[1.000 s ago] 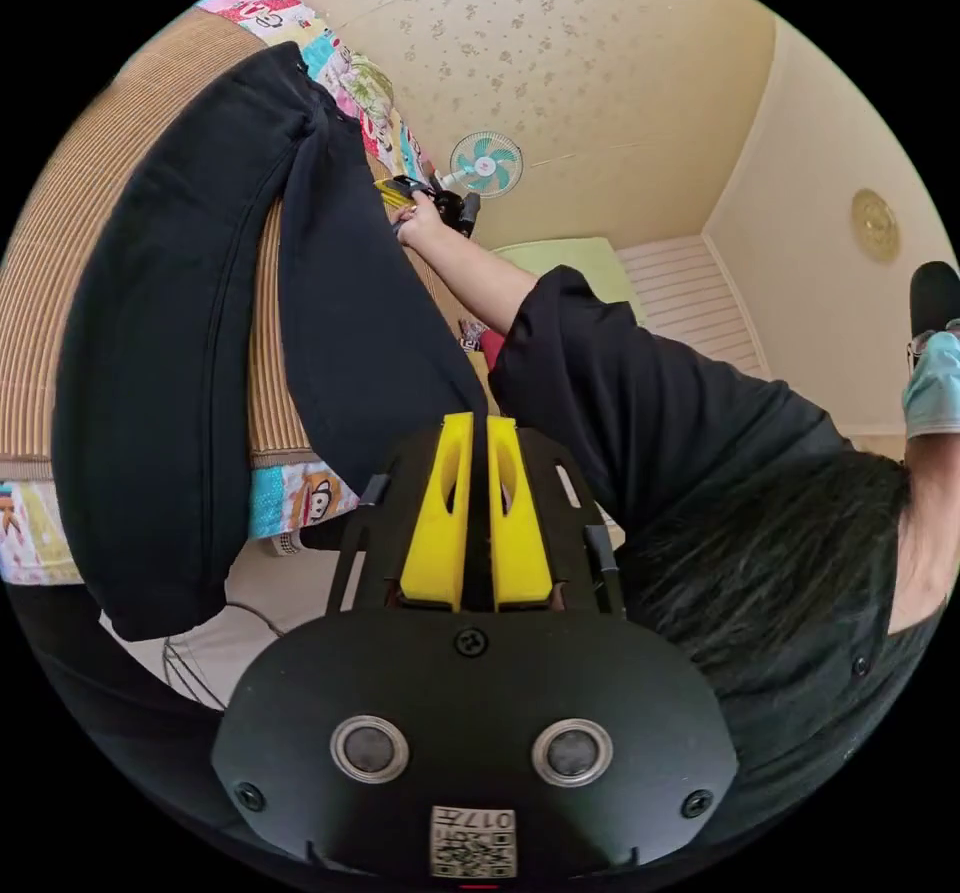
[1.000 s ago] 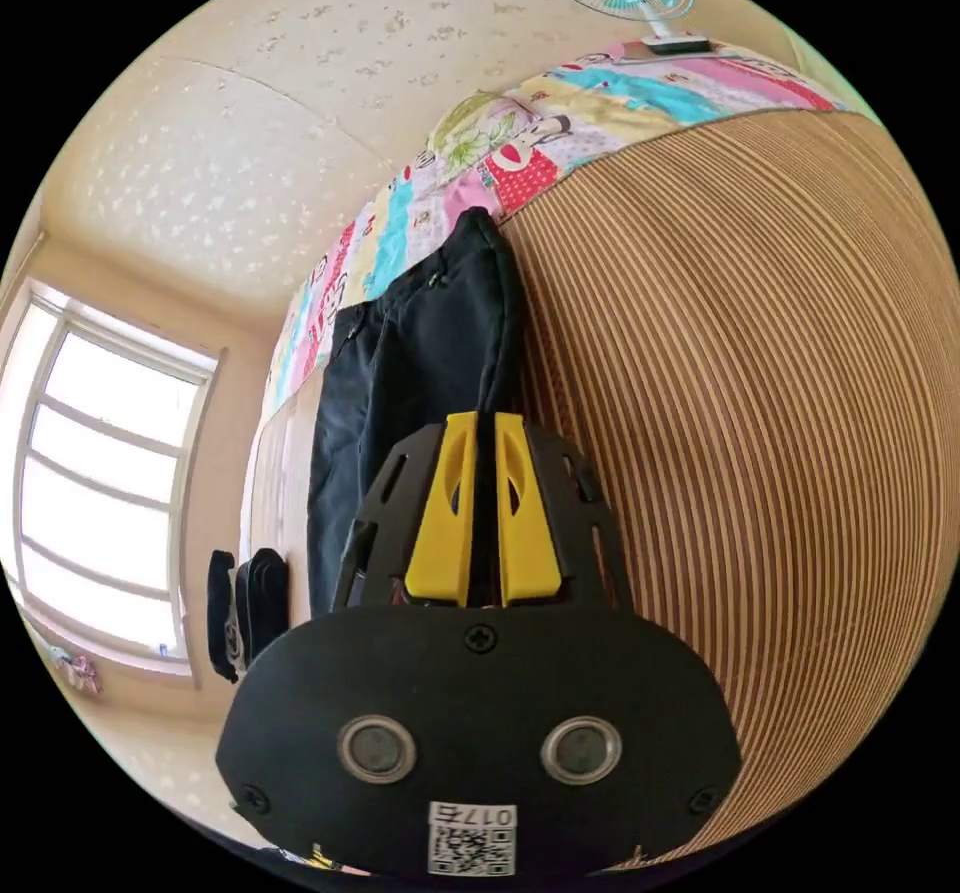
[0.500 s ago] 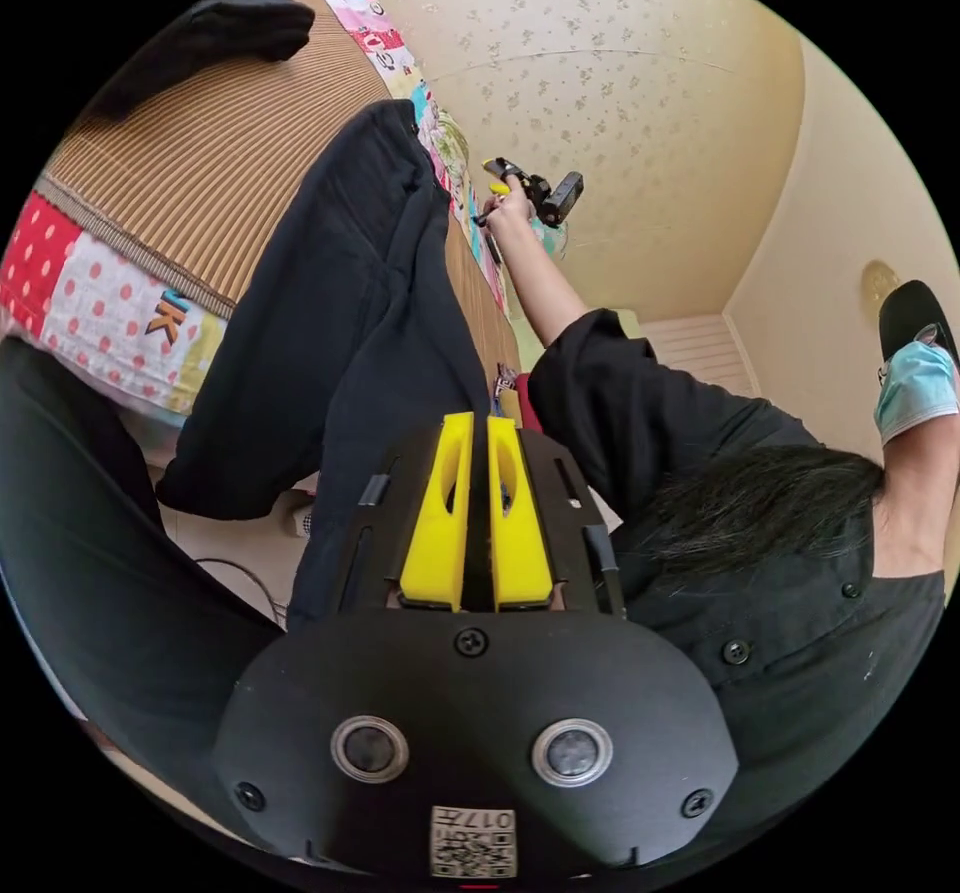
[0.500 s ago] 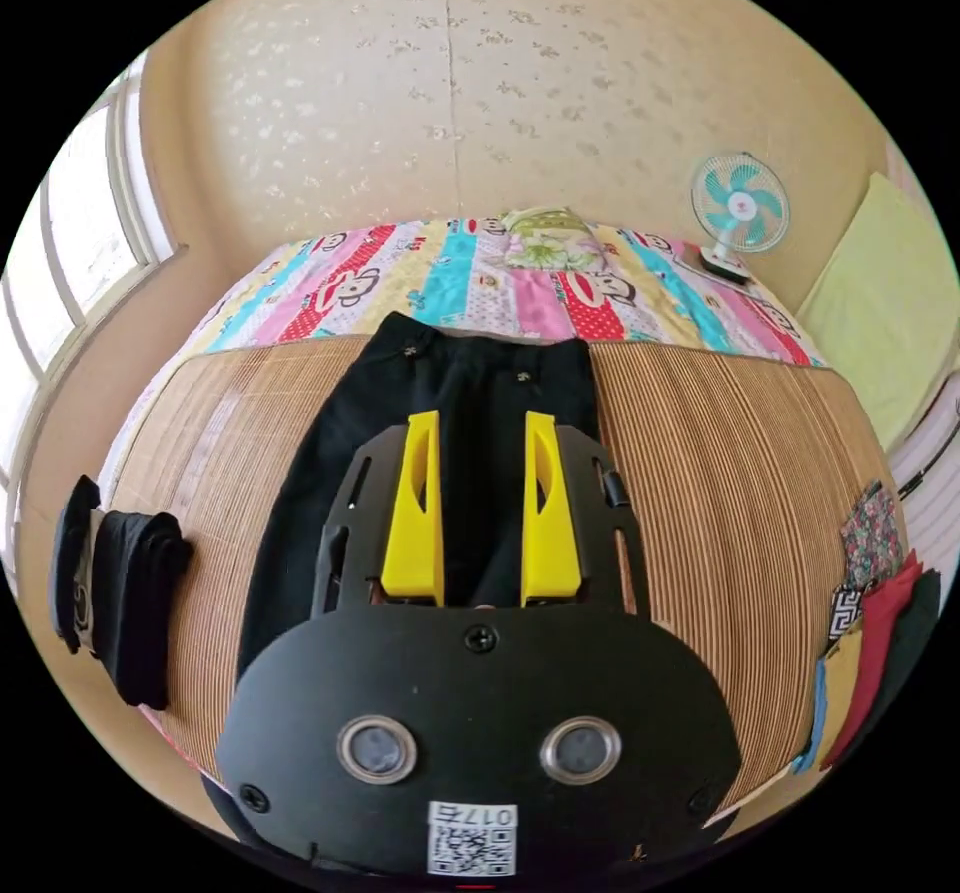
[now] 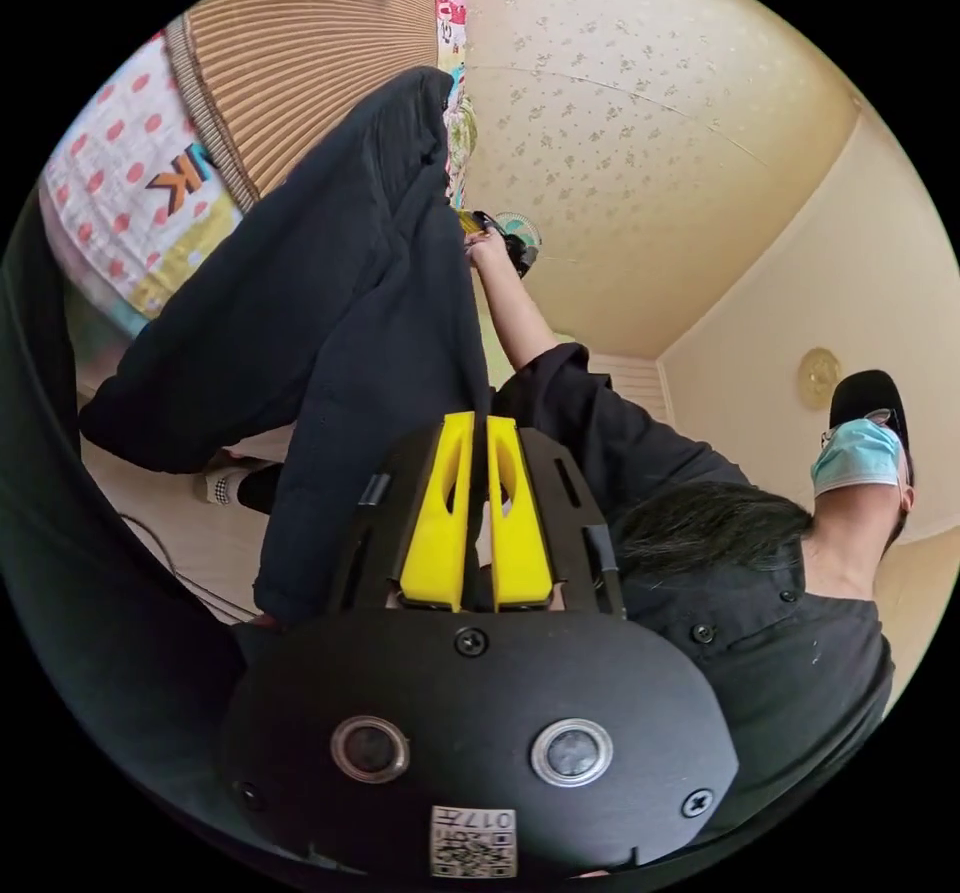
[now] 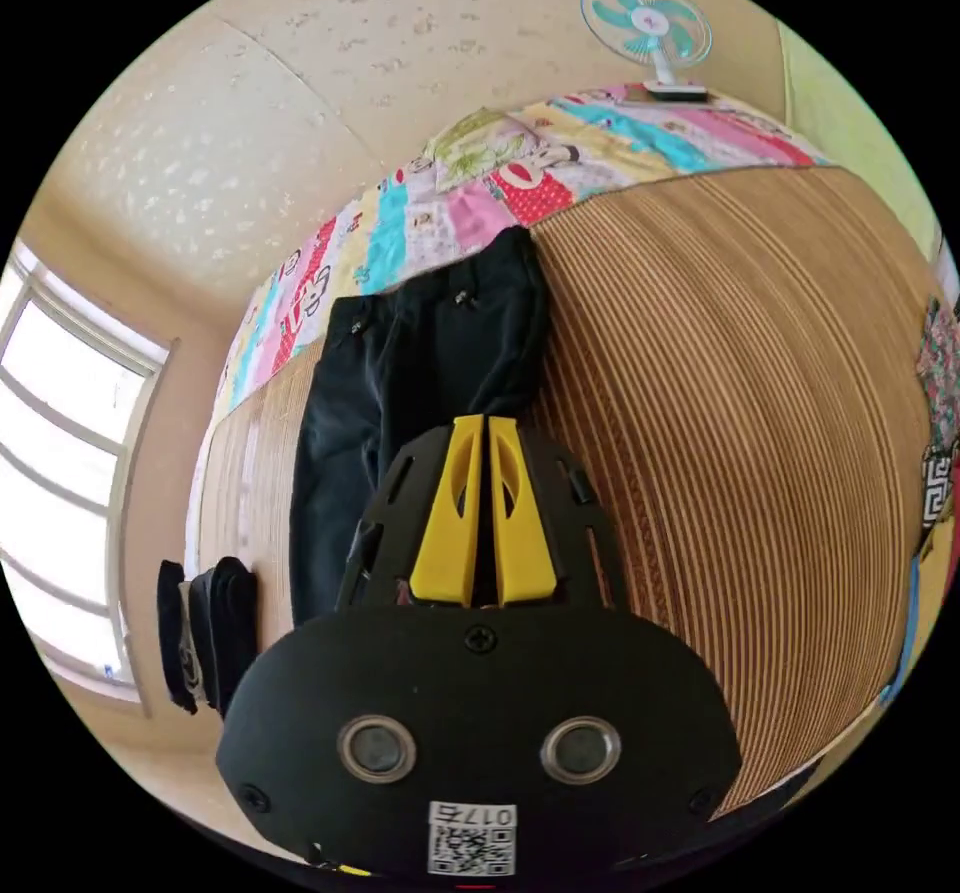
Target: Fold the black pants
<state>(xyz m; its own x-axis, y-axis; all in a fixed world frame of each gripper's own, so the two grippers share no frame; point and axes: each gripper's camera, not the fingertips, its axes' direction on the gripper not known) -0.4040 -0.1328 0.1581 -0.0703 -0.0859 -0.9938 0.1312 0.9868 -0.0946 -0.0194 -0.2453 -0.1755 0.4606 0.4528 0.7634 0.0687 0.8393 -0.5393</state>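
Black pants (image 6: 420, 363) lengthwise on striped mat (image 6: 760, 383), waistband toward colourful quilt (image 6: 420, 213).
Left gripper (image 5: 478, 433) pinched closed on a leg edge; right gripper (image 6: 480, 433) clamped on the fabric's near edge.

bed (image 6: 470, 203) — woven mat (image 6: 760, 413) | black pants (image 6: 420, 363) on mat

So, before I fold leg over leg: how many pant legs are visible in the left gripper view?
2, both on the black pants: the near leg reaches the left claw; the far leg drapes past the quilt beside it.
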